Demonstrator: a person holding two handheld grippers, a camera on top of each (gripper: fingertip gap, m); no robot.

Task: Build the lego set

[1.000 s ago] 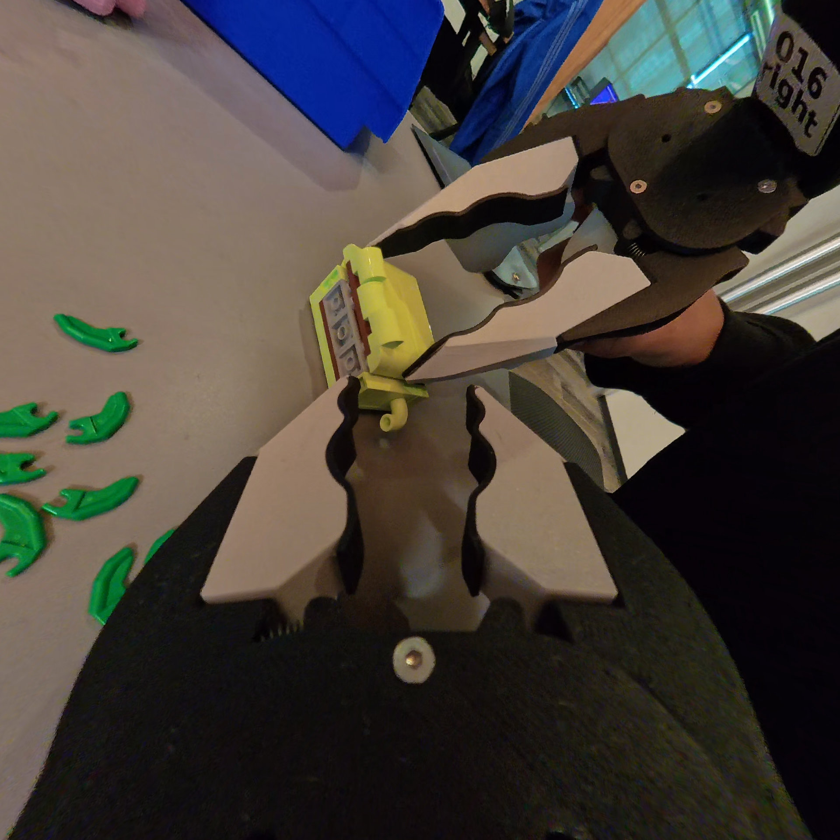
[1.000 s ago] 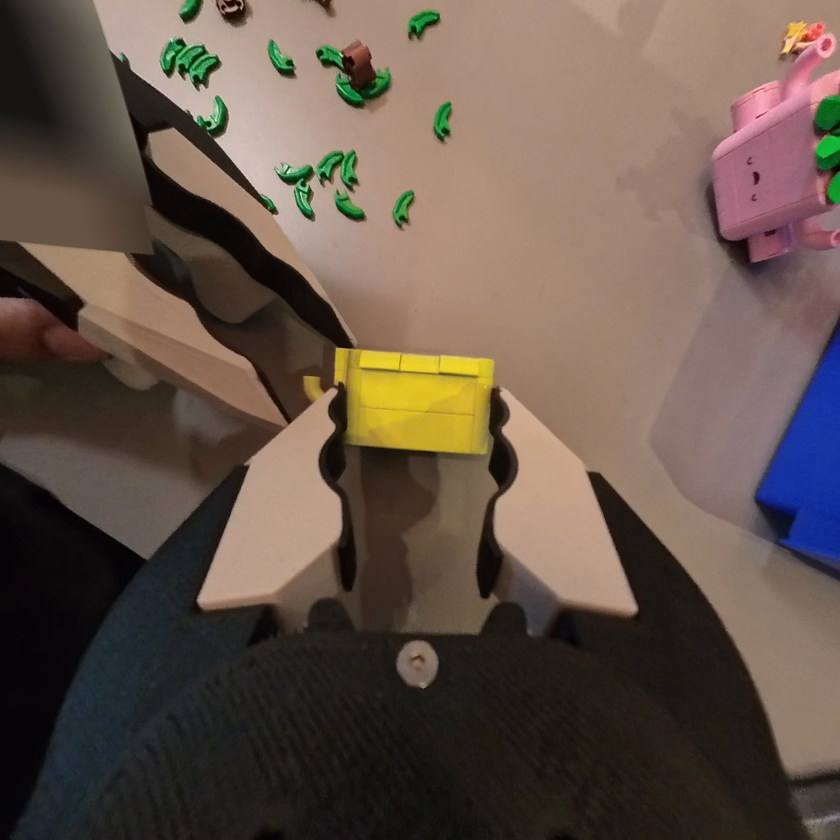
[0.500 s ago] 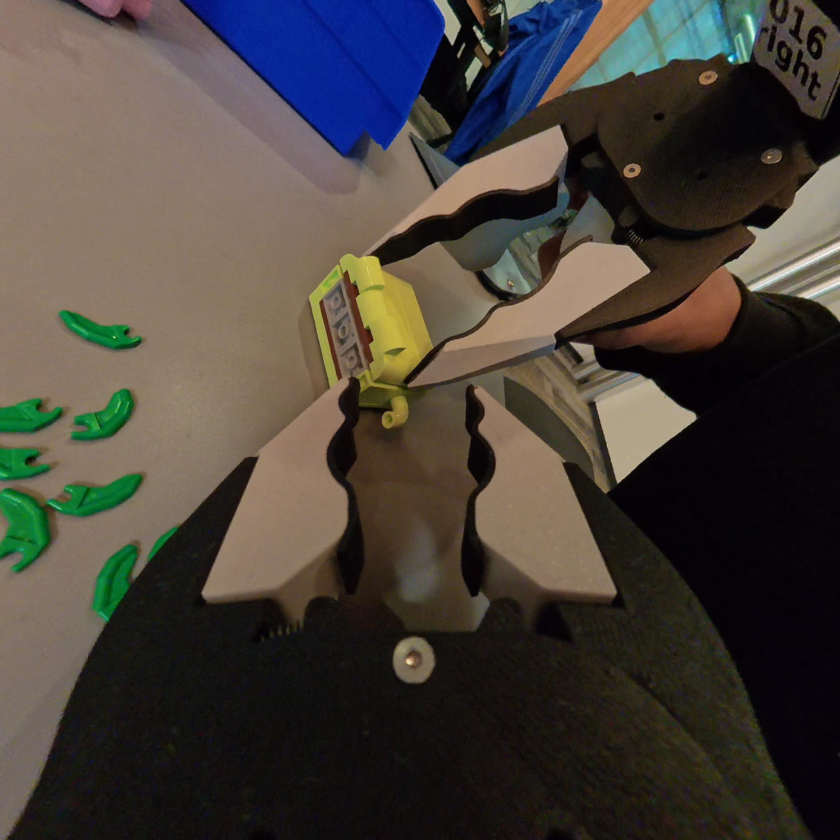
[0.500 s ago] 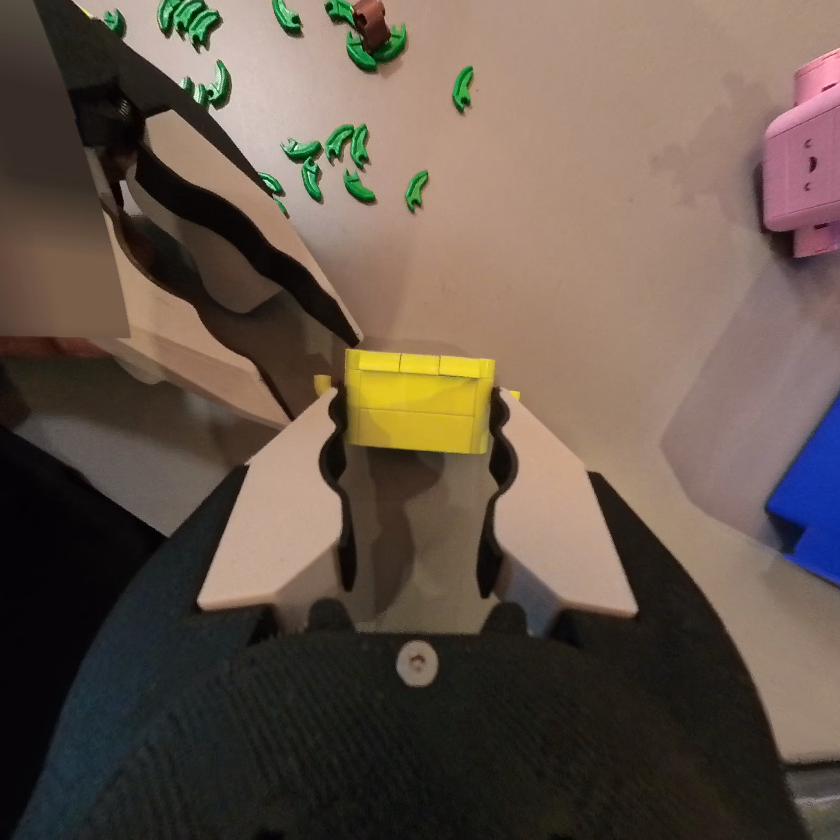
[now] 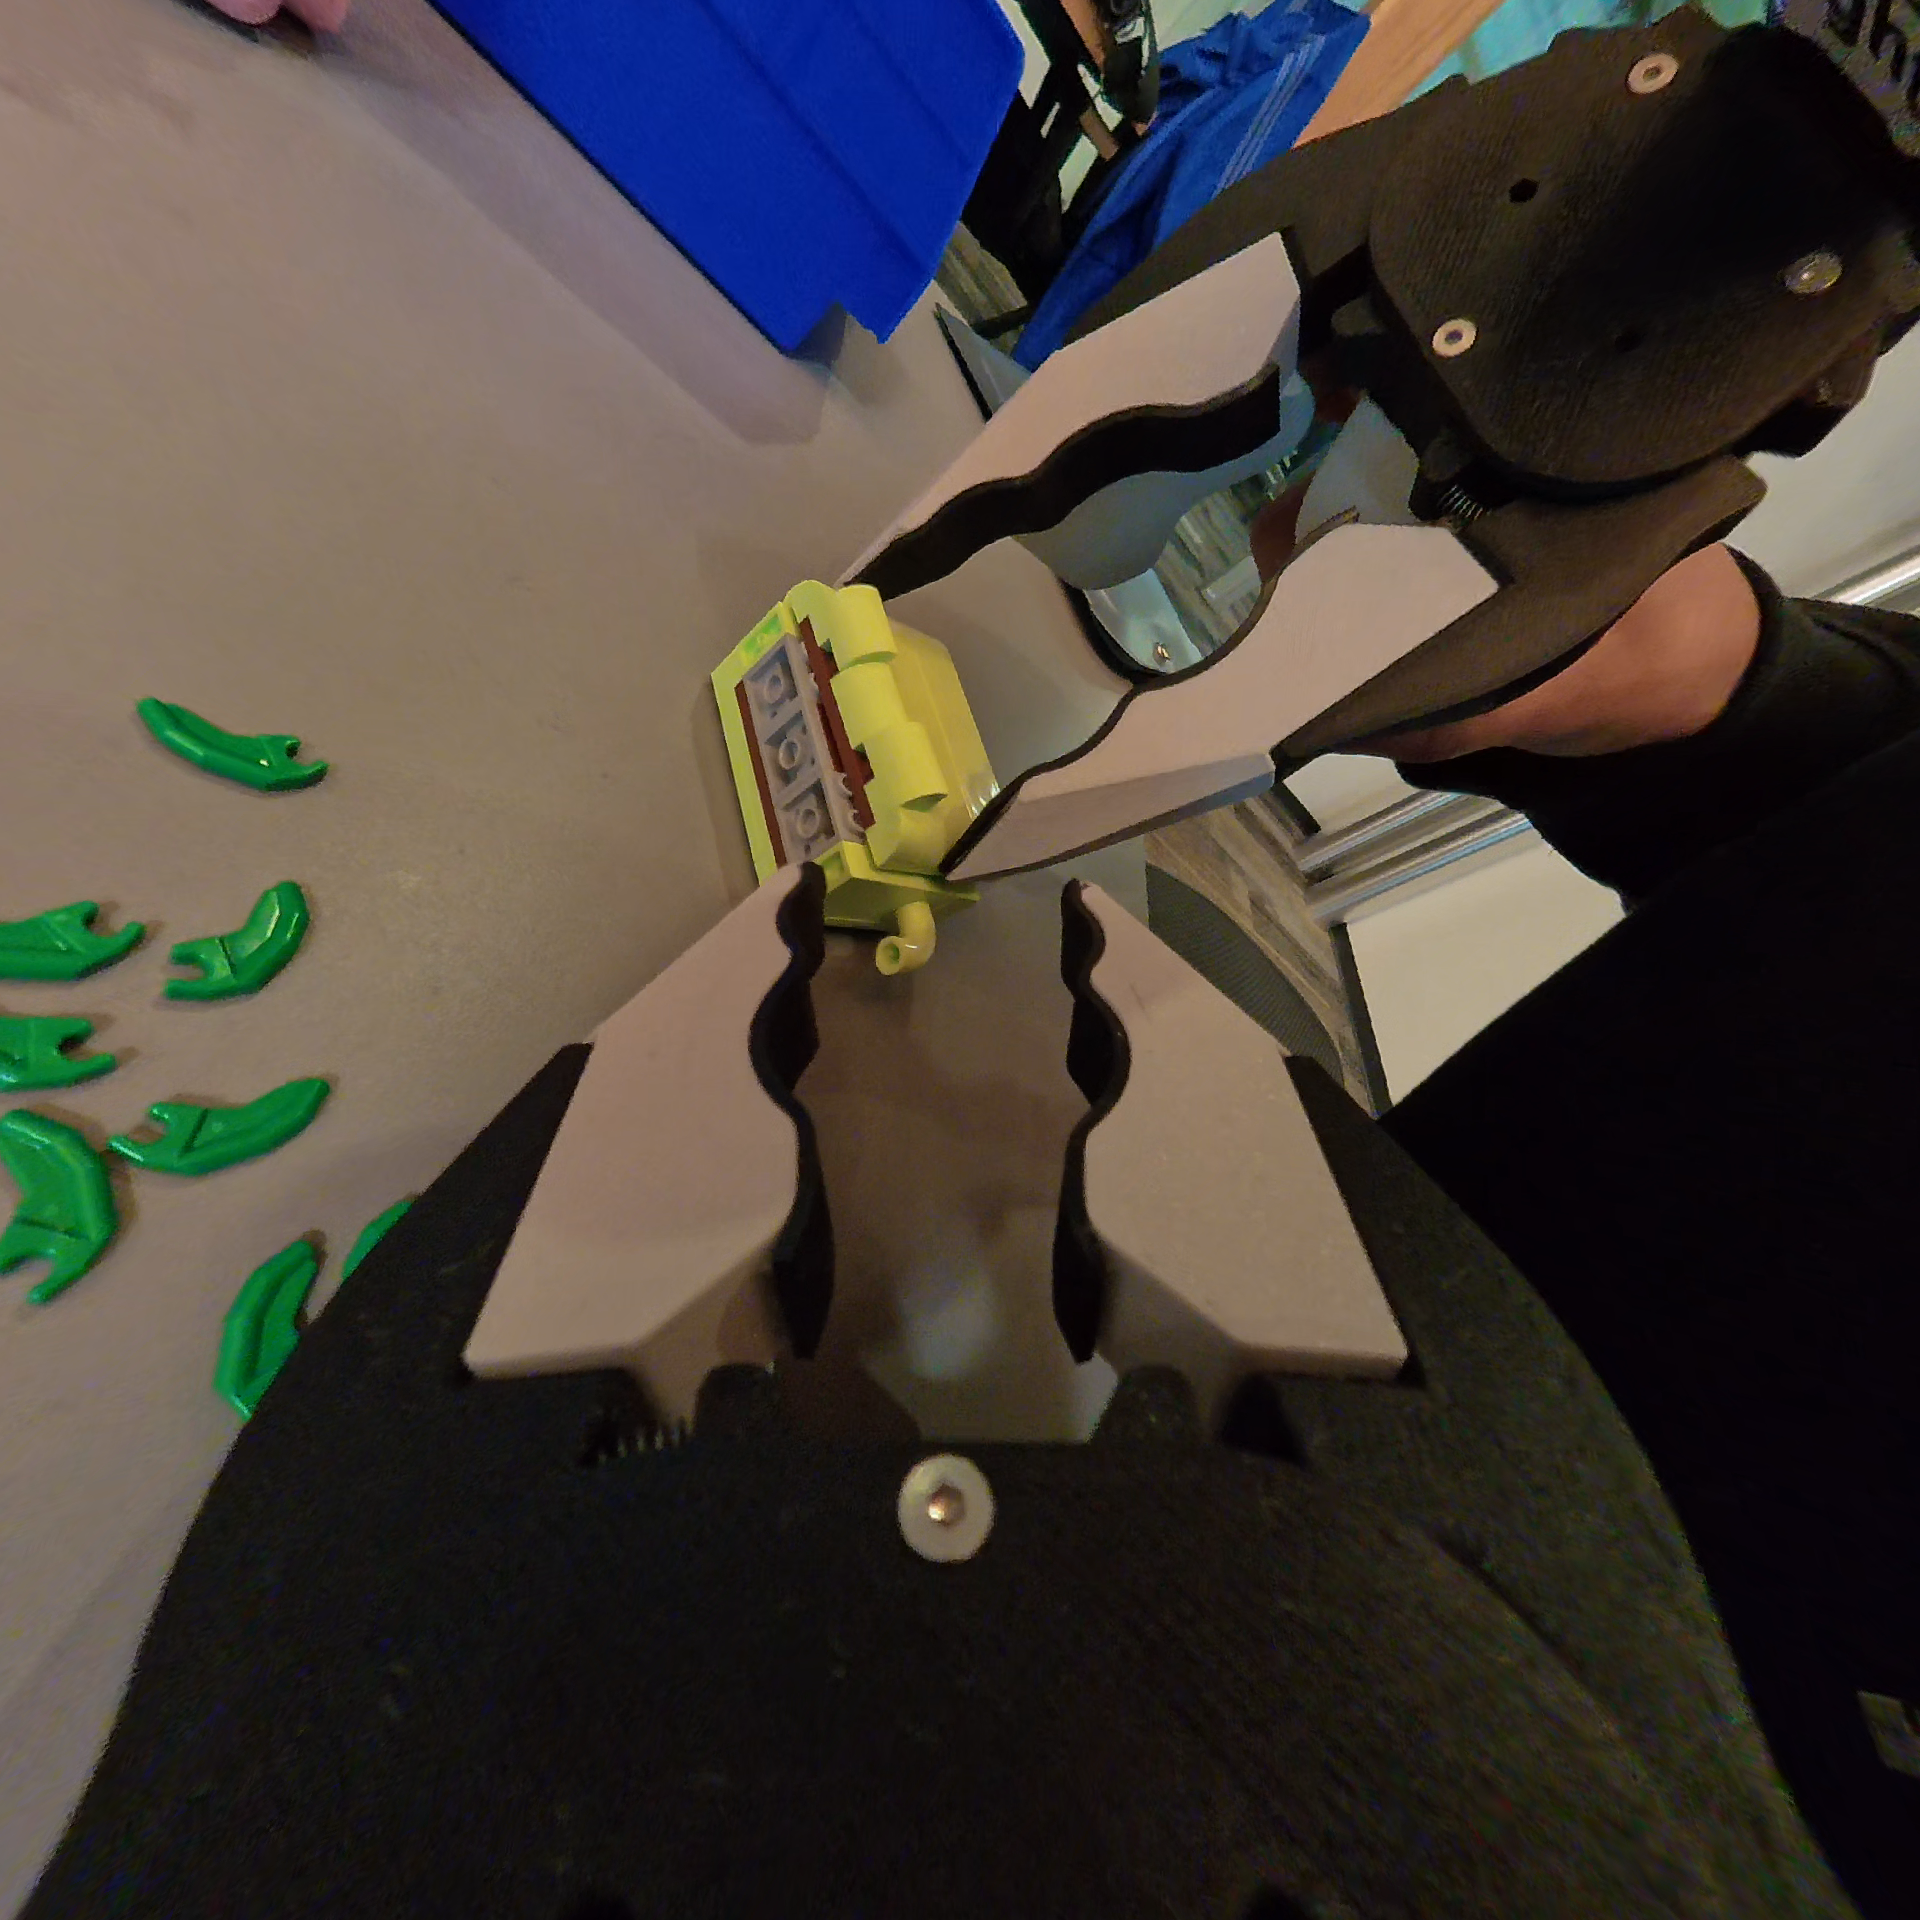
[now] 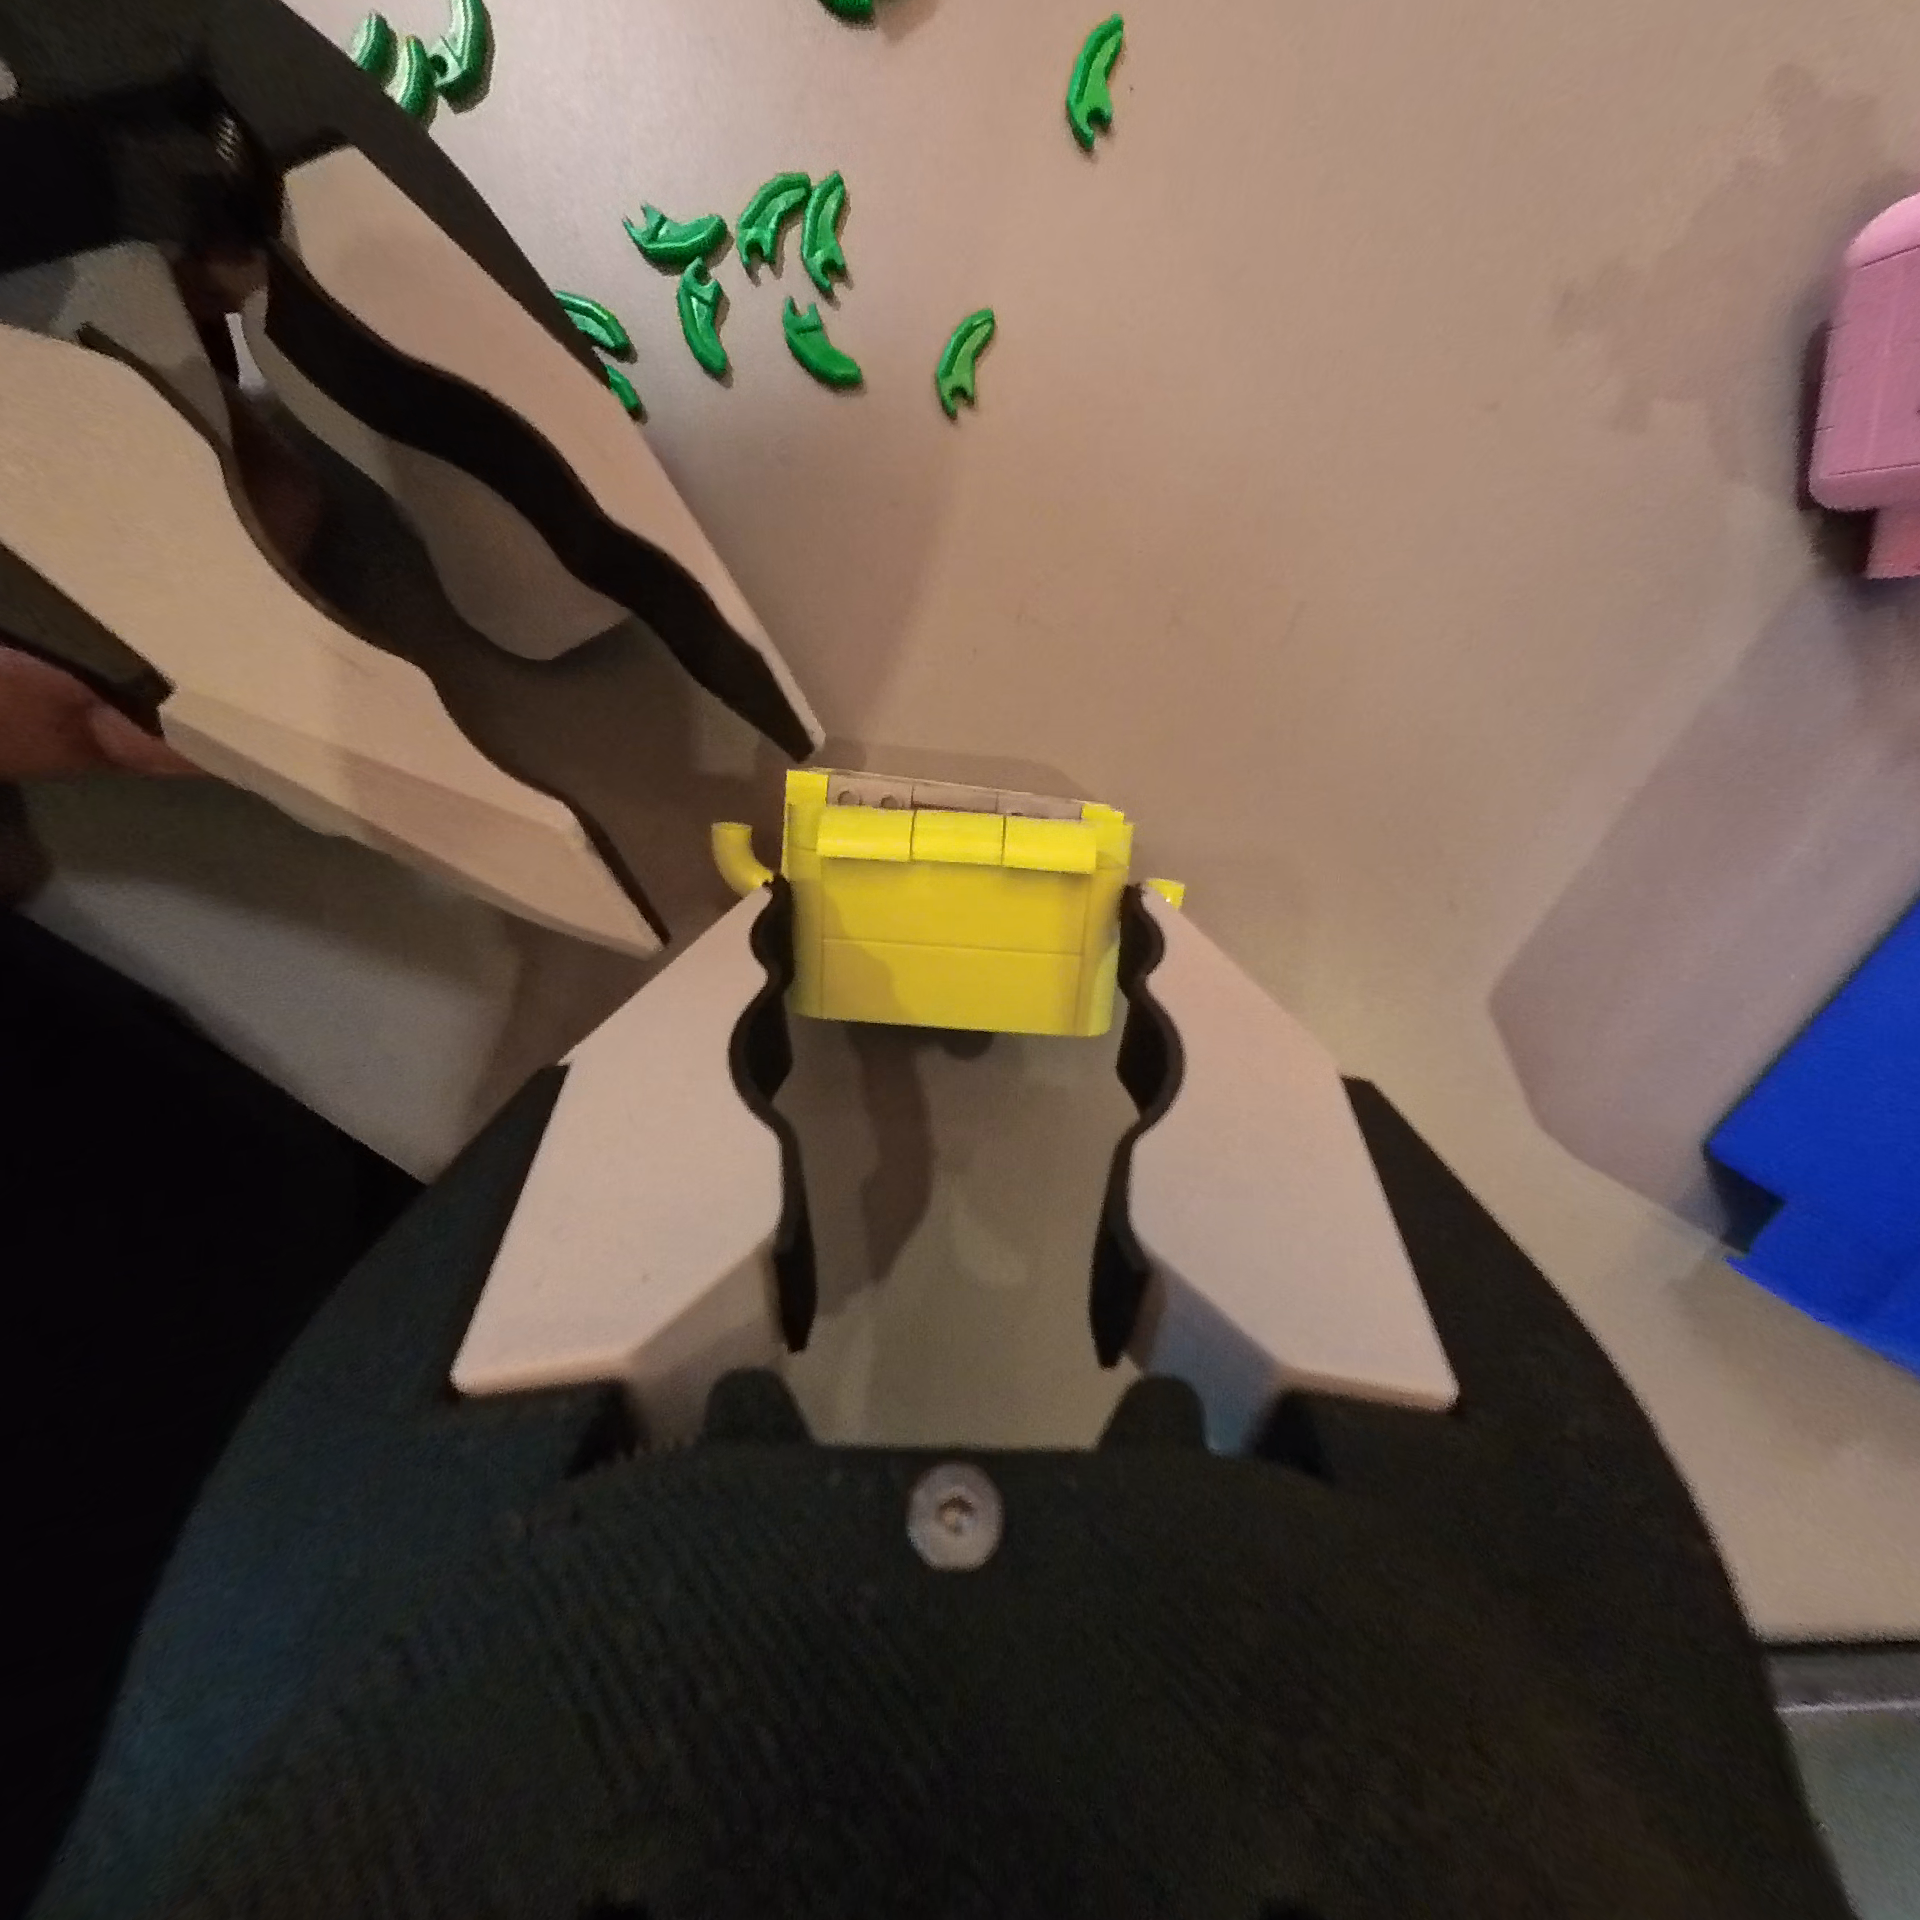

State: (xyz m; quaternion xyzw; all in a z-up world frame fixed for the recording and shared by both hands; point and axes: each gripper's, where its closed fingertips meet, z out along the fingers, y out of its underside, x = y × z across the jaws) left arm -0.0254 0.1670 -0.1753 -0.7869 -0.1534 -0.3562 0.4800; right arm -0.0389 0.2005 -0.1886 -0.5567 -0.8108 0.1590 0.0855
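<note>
A yellow lego block with grey studs and a brown strip on one face is held just above the table. My right gripper is shut on its two sides; it also shows in the left wrist view. A small yellow hook sticks out of the block's side. My left gripper is open and empty, its tips on either side of that hook. It shows at the upper left of the right wrist view.
Several loose green curved pieces lie on the grey table, also in the right wrist view. A pink lego build sits at the right. A blue bin stands at the table's edge. The right tips stand about 15 cm off the pink lego build.
My right gripper has tilted the yellow block, so its grey studded face now shows in the right wrist view. My left gripper has drawn a little closer to the block's hook, still open.
</note>
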